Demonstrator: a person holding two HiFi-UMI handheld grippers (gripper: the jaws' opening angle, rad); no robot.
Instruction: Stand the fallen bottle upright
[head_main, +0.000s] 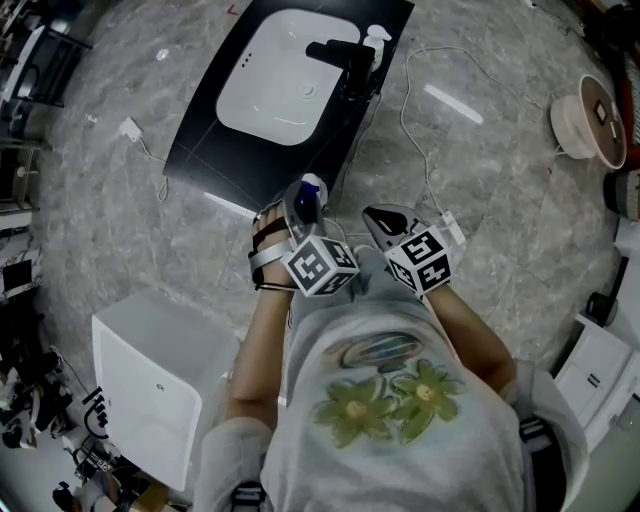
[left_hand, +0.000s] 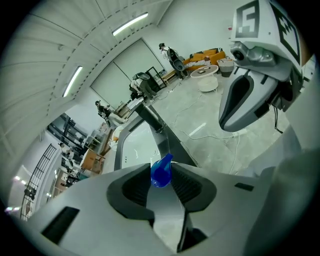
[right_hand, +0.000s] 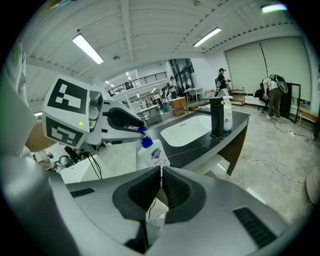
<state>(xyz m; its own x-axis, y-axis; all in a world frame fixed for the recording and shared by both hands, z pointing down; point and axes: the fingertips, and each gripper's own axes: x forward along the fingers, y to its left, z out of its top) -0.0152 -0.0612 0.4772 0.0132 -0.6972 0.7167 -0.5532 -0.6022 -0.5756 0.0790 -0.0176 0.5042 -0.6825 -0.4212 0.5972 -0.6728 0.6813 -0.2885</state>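
Here, the left gripper (left_hand: 162, 170) clamps the blue cap (right_hand: 145, 142) of a white bottle (right_hand: 154, 156). It holds the bottle roughly upright, cap up, just in front of a black counter (right_hand: 205, 142) with a white sink (head_main: 285, 80). Beside it, the right gripper (right_hand: 161, 176) has its jaws closed together, empty.

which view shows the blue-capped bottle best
The right gripper view: most of the bottle shows there, white body, label and blue cap, held by the left gripper. The left gripper view shows only the cap; the head view shows little beyond that.
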